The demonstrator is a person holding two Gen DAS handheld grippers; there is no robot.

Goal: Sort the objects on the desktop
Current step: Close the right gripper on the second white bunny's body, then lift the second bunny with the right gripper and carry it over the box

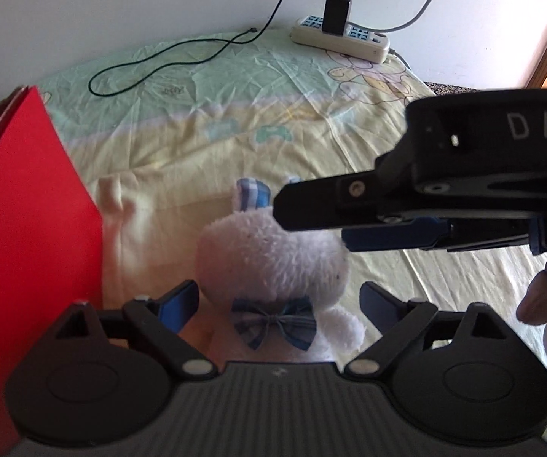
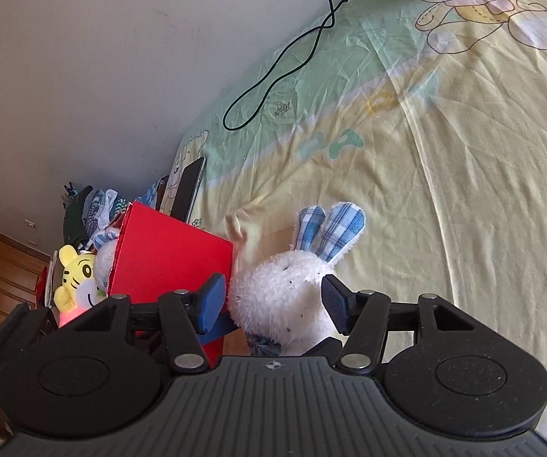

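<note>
The white plush rabbit (image 1: 273, 262) sits on the yellow-green sheet (image 1: 204, 125), just right of the red box (image 1: 26, 228). Nearest, the left gripper (image 1: 279, 304) stands spread on either side of the rabbit's bow tie (image 1: 273, 321), its pads clear of the plush. The right gripper (image 2: 273, 301) also straddles the rabbit, jaws apart, no squeeze on the fur evident. Beyond the rabbit's checked ears (image 2: 332, 232), a black cable (image 1: 166, 57) loops toward the power strip (image 1: 342, 40) at the wall. Behind the box, a yellow tiger toy (image 2: 77, 278) shows.
</note>
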